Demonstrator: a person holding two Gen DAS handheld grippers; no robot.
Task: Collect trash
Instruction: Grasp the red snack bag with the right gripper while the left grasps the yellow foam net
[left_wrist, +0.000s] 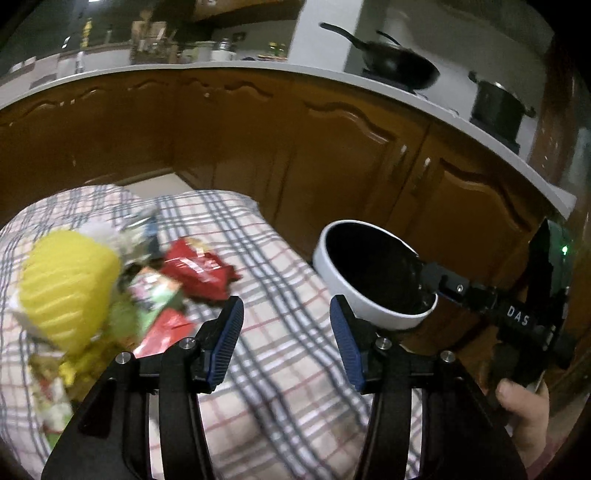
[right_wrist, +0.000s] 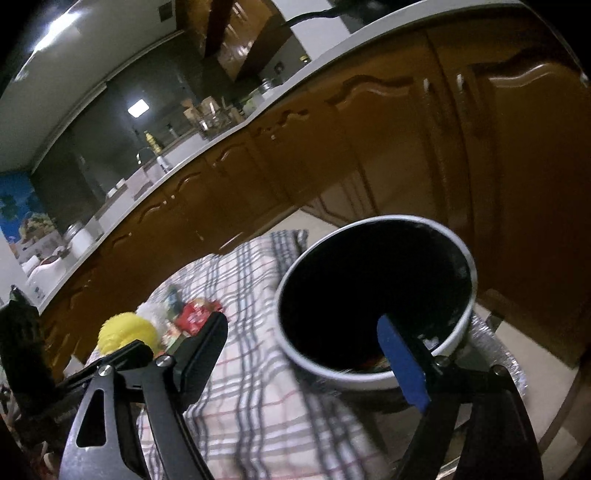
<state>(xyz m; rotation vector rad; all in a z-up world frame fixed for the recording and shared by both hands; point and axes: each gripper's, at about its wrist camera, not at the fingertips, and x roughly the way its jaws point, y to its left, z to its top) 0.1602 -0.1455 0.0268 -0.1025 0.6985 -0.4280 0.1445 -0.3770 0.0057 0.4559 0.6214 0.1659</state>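
Observation:
A white bin with a black liner (left_wrist: 373, 277) hangs beside the checked tablecloth (left_wrist: 280, 387). It also shows in the right wrist view (right_wrist: 373, 306). A pile of trash lies at the left: a yellow foam net (left_wrist: 66, 284), a red wrapper (left_wrist: 199, 273) and green and red packets (left_wrist: 155, 299). My left gripper (left_wrist: 286, 339) is open and empty above the cloth, right of the pile. My right gripper (right_wrist: 303, 354) is wide apart, with one blue finger (right_wrist: 402, 365) inside the bin's rim. In the left wrist view it (left_wrist: 439, 282) touches the bin's right rim.
Brown kitchen cabinets (left_wrist: 332, 155) stand behind the table under a white counter (left_wrist: 461, 122). A black wok (left_wrist: 399, 66) and a black pot (left_wrist: 495, 107) sit on the counter. Tiled floor (right_wrist: 535, 369) lies below the bin.

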